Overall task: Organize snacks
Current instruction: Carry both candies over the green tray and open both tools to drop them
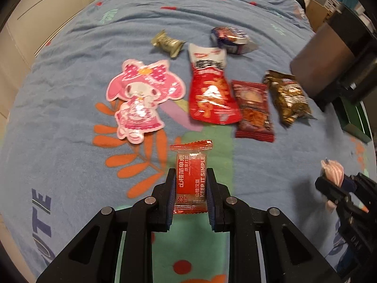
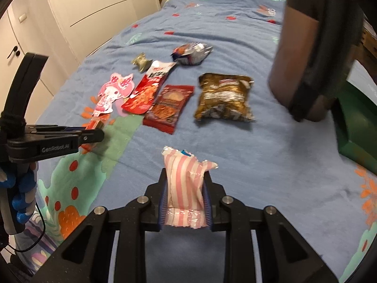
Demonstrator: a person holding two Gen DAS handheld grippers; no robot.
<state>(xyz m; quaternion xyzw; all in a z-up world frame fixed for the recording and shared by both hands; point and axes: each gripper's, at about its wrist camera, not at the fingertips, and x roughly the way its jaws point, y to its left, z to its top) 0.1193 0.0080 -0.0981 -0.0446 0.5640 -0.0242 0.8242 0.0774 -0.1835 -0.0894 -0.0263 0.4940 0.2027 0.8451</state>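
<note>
My left gripper (image 1: pixel 191 174) is shut on a small red hawthorn snack packet (image 1: pixel 191 176) above the blue bedspread. My right gripper (image 2: pixel 186 176) is shut on a pink-and-white striped packet (image 2: pixel 186 186); that gripper also shows in the left wrist view (image 1: pixel 339 184). Lying on the bed are a pink cartoon-shaped pack (image 1: pixel 139 94), a red-and-white chip bag (image 1: pixel 211 87), a dark red pastry pack (image 1: pixel 253 108), a gold bag (image 1: pixel 288 96), a small olive candy (image 1: pixel 167 43) and a blue-silver wrapper (image 1: pixel 232 39).
A green box (image 2: pixel 353 127) sits at the bed's right edge. A dark brown object (image 2: pixel 313 54) hangs blurred above it. White cupboards (image 2: pixel 82 18) stand to the left of the bed. The left gripper shows in the right wrist view (image 2: pixel 89 136).
</note>
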